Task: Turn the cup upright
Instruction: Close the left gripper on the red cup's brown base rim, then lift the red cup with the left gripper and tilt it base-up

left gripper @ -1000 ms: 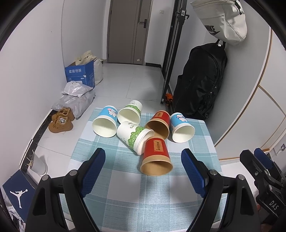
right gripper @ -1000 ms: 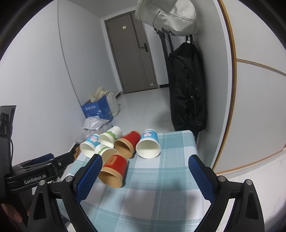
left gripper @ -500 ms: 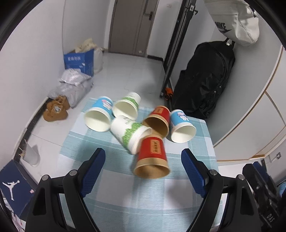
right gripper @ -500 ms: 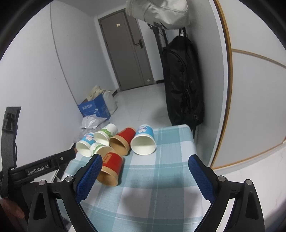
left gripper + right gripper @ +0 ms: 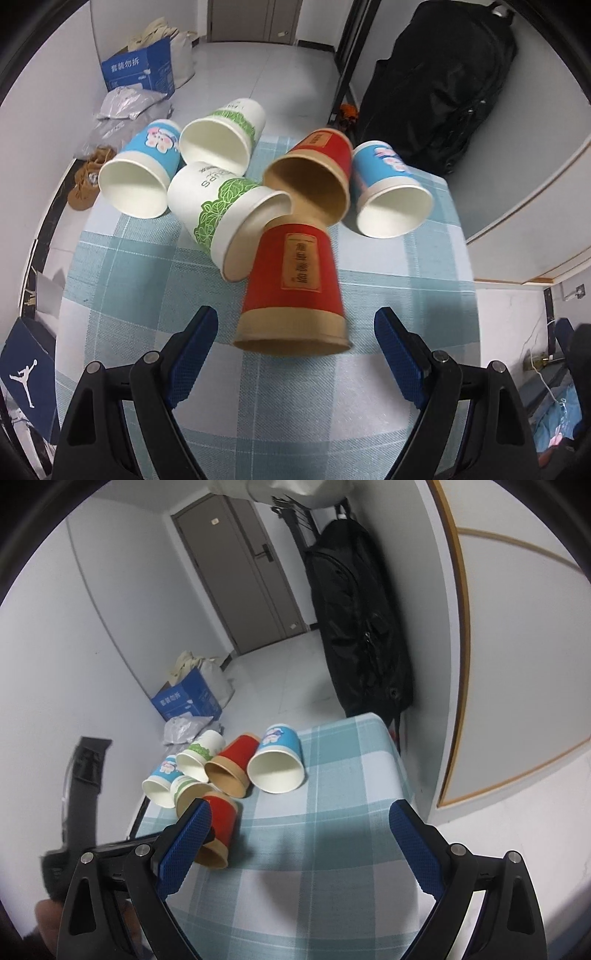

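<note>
Several paper cups lie on their sides on a blue checked tablecloth. The nearest is a red cup with its brown rim towards me. It also shows in the right wrist view. My left gripper is open and empty, its blue pads on either side of that cup's rim, apart from it. My right gripper is open and empty over the cloth, to the right of the cups. A white and green cup leans against the red one.
Behind are a second red cup, two blue cups and another white and green cup. A black backpack hangs beyond the table's far right corner. Boxes and bags lie on the floor at left.
My left gripper has moved forward and down towards the nearest red cup, which now fills more of the view. My right gripper has shifted only slightly. Both stay open.
</note>
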### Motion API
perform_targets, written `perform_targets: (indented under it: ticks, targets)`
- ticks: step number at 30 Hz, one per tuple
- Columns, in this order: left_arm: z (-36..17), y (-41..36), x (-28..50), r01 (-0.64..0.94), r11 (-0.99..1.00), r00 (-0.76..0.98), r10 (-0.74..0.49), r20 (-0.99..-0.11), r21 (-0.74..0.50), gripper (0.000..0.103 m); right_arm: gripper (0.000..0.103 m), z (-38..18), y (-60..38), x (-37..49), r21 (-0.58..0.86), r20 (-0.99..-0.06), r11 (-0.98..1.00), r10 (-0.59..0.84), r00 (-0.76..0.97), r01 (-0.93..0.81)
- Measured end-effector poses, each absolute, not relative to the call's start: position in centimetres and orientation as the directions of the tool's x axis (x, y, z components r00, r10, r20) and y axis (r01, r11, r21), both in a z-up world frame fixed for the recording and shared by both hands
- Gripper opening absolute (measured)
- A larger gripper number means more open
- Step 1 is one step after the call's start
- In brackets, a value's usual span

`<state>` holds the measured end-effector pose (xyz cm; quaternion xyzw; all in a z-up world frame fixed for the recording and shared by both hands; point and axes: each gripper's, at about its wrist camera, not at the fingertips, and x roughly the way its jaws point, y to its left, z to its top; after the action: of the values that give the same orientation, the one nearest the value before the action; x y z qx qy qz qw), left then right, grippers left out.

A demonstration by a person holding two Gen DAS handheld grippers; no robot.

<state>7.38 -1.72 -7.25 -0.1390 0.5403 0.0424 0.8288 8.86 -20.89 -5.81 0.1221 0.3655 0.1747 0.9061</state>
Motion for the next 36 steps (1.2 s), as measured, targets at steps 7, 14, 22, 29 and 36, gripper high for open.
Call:
perform_targets:
  ticks: [7, 14, 22, 29, 36]
  targets:
    - [-8.3, -1.7, 8.3, -0.243, 0.951, 0.399, -0.083, -0.913, -0.193, 0.083, 0.098, -6.2, -21.3, 9.2, 0.396, -0.634, 0.896, 0.424, 0.647, -0.198]
    - [-8.5, -2.4, 8.5, -0.212, 0.964, 0.369, -0.073, -0.927, -0.16, 0.061, 0.098, -6.1, -21.6, 9.0, 0.39, -0.634, 0.898, 0.421, 0.648, -0.202]
    - [-7.4, -2.5, 8.1, -0.185, 0.966, 0.395, -0.098, -0.914, -0.183, 0.059, 0.098, -5.9, -21.4, 8.9, 0.387, -0.632, 0.9, 0.419, 0.652, -0.203]
    - [-6.1, -2.8, 7.0, -0.142, 0.965, 0.432, -0.14, -0.891, -0.22, 0.059, 0.097, -5.8, -21.0, 8.5, 0.36, -0.632, 0.909, 0.403, 0.662, -0.21]
    - [-4.4, -2.8, 5.4, -0.101, 0.967, 0.481, -0.157, -0.862, -0.233, 0.059, 0.097, -5.6, -20.9, 8.1, 0.347, -0.622, 0.915, 0.387, 0.68, -0.203]
